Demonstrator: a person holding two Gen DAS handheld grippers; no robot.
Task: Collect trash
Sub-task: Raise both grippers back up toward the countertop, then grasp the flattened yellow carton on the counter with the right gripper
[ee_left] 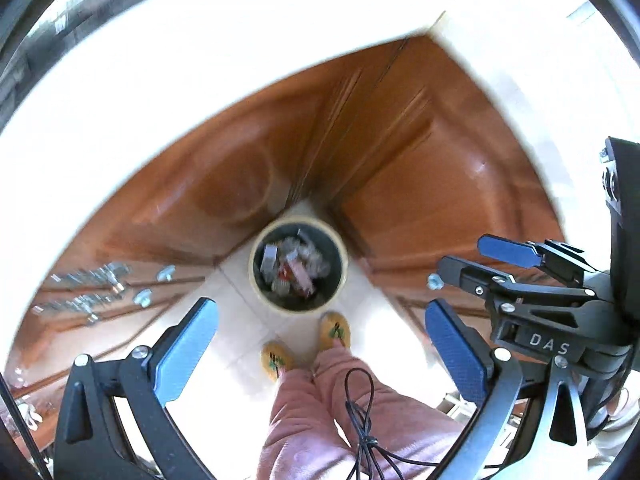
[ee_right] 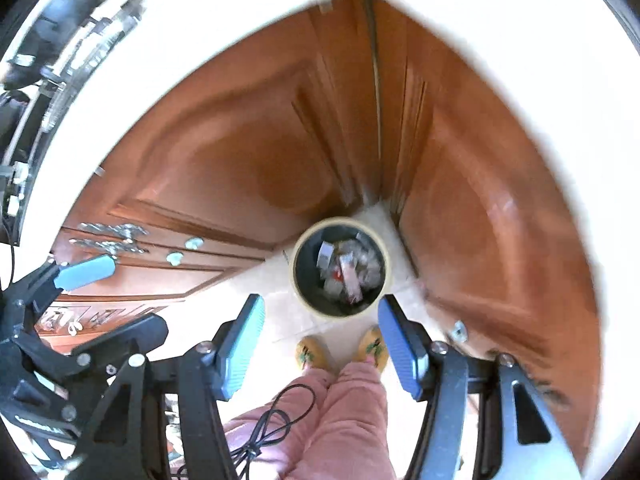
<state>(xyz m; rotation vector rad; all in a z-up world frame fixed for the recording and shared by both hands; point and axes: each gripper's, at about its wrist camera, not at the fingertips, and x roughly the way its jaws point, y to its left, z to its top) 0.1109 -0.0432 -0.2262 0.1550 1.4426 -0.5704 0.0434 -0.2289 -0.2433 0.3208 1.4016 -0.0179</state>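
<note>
1. The white surface (ee_left: 280, 40) edge wraps in an arc across the top of both views, meeting at a corner around 1 o'clock in the left wrist view and 12 o'clock in the right.
2. Below that edge, wooden cabinet doors (ee_left: 420, 168) close in a V at the corner; pale floor tile (ee_left: 240, 312) shows as a narrow wedge widening toward 6 o'clock.
3. The trash bin (ee_left: 298, 266), round with a cream rim and dark inside, stands on the tile tucked into that corner, its rim near both door faces.
4. Crumpled wrappers (ee_left: 296, 268) lie inside the bin, blurred; one piece shows red.
5. The left tool (ee_left: 320, 356) stands wide with nothing between its blue pads; the bin lies at 12 o'clock from it, well below on the floor.
6. The right tool (ee_right: 322, 344) is likewise wide and holds nothing; the bin (ee_right: 340, 266) sits just past its fingertips at 12 o'clock in that view.
7. In the left wrist view the right tool shows at 3 o'clock, its pads apart.
8. Yellow slippers (ee_left: 334, 330) and pink trouser legs (ee_left: 320, 408) stand at 6 o'clock, just beside the bin, with a black cable (ee_left: 362, 420) hanging over the legs.
9. Silver handles (ee_right: 116, 236) sit on drawers at 9 o'clock.
</note>
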